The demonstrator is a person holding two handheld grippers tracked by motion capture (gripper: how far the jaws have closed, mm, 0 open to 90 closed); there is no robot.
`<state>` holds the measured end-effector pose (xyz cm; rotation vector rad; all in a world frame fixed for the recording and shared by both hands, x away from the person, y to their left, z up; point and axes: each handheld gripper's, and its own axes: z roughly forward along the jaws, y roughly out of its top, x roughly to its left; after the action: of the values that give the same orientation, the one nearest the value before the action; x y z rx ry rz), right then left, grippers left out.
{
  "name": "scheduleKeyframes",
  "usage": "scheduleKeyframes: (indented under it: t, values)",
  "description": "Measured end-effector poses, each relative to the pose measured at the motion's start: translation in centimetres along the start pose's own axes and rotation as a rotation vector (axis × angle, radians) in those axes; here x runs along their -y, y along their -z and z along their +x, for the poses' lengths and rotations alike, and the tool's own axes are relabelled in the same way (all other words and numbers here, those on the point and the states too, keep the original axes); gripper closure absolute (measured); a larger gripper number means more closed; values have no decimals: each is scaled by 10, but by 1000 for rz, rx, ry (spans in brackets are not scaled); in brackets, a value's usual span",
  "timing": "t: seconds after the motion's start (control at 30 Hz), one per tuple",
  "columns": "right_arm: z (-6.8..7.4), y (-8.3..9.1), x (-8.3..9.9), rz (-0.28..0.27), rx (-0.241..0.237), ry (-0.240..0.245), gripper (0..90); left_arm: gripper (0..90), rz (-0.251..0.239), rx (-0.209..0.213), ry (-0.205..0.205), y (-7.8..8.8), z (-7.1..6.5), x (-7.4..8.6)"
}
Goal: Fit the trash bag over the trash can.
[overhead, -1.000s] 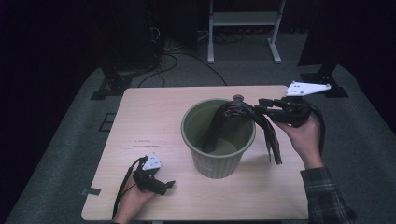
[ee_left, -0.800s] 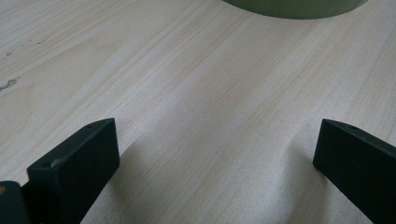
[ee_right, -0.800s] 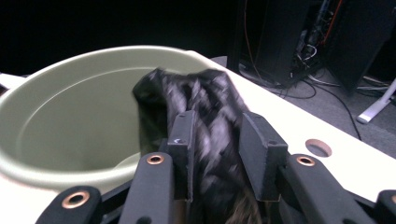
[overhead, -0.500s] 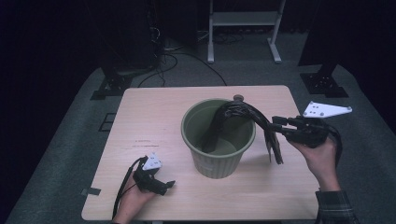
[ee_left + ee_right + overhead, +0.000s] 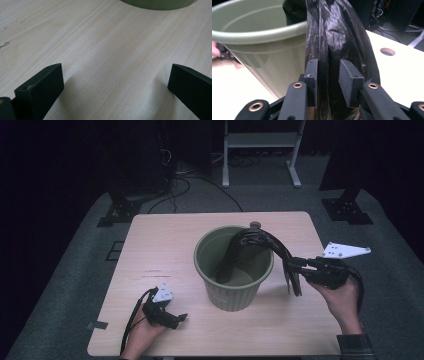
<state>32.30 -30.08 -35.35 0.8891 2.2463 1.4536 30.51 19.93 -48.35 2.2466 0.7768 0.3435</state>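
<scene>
- Compared with a second ago, the right hand-held gripper (image 5: 296,266) is sitting lower and farther toward the surface's right edge, stretching the black bag (image 5: 260,242) over the rim of the green bin (image 5: 233,270).
- The right jaws are clamping a fold of the bag narrowly between them (image 5: 328,75).
- The left hand-held gripper (image 5: 176,319) is staying put near the front edge, jaws spread wide over bare surface (image 5: 112,62) and holding nothing.
- Counting: one bin standing mid-surface, one bag partly inside it, two hand-held grippers, one round hole (image 5: 387,51) in the surface.
</scene>
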Motion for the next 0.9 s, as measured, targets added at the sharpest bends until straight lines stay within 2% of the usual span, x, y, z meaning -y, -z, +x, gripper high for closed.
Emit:
scheduleKeyframes:
  t: [0.2,0.27,0.4,0.43,0.5,0.8,0.9]
  values:
    - [4,-8,5,35,11,18,633,0,0,0,0,0,0,0]
    - [5,-10,7,49,37,27,663,0,0,0,0,0,0,0]
    - [0,-9,11,45,62,0,795,0,0,0,0,0,0,0]
    - [-3,-7,13,38,72,-9,868,0,0,0,0,0,0,0]
    - [-4,-6,13,32,79,-10,898,0,-1,0,2,0,0,0]
    - [-12,9,5,-65,86,-41,900,0,-5,11,-5,0,0,0]
    - [-13,13,-5,-91,91,-30,900,0,-48,26,18,5,1,-2]
